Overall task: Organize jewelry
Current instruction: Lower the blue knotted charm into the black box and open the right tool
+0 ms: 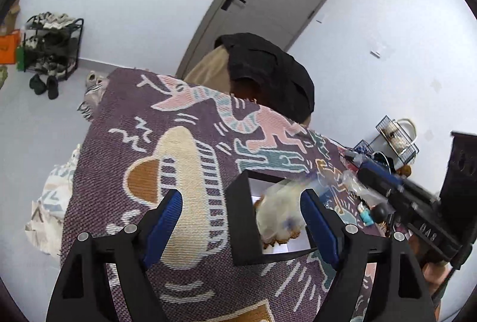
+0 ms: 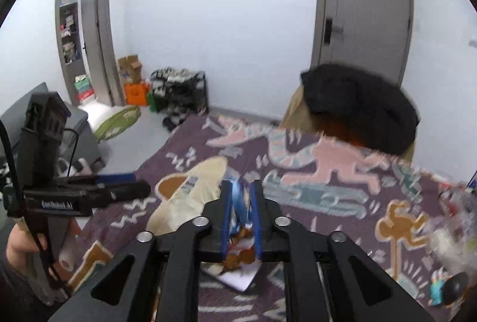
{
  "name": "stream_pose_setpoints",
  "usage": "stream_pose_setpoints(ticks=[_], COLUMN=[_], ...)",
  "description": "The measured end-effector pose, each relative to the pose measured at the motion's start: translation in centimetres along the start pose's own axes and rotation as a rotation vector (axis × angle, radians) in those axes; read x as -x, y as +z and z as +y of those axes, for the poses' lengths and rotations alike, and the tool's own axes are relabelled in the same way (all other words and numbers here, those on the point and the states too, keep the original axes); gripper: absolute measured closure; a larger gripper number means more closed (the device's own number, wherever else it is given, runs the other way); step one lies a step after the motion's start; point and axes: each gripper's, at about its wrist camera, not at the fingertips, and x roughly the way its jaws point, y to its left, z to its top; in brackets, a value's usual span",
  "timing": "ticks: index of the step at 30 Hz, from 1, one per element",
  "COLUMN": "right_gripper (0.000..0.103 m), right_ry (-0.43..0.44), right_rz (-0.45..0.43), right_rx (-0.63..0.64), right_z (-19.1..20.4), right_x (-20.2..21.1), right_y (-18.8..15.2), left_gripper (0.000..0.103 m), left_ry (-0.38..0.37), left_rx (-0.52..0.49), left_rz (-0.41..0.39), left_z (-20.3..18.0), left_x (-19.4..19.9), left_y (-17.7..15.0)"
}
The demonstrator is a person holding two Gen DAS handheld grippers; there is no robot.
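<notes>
My left gripper has its blue pads spread wide apart and holds nothing. It hangs over the patterned blanket, with a black box between the pads. The box is open, its inside is white, and a clear plastic bag with brown and white pieces lies in it; I cannot tell what jewelry this is. My right gripper has its pads nearly together, clamped on a small bag with blue, white and brown content, above the blanket. More clear bags lie at the right edge. A black garment hangs over a chair behind.
</notes>
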Motion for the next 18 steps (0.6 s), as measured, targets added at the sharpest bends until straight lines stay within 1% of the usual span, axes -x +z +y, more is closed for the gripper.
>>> stream_pose_setpoints(ticks=[1,2,5,8,14,18], right_gripper=[0.067,0.065,0.065,0.065,0.064,0.064], right_ry=[0.006,0.004,-0.007,-0.011,-0.032,-0.038], right_rz=[0.007,0.004,0.006,0.019,0.035,0.038], right_rx=[-0.011,-0.02,-0.044,-0.092,-0.231,-0.338], right_z=[-0.2,-0.4,-1.1,-2.4,-7.0,-10.3], right_x=[-0.1,-0.1,0.4,1.0,2.4,3.4], right_y=[-0.2,-0.5,-1.2,-1.9,-4.3,-6.4], left_gripper=[0.021,0.021,0.021,0.021,0.021,0.021], left_ry=[0.001,0.001,-0.001,-0.009,-0.021,-0.032], left_rx=[0.004,0.008,0.015,0.004,-0.046,-0.098], left_rz=[-0.001,-0.001,0.004,0.015,0.039,0.065], left_z=[0.2,0.3,0.3,-0.4,-3.0,-5.6], left_x=[0.0,0.0,-0.3,-0.8,-2.0,-3.3], left_y=[0.0,0.0,0.0,-0.2,-0.4,-0.8])
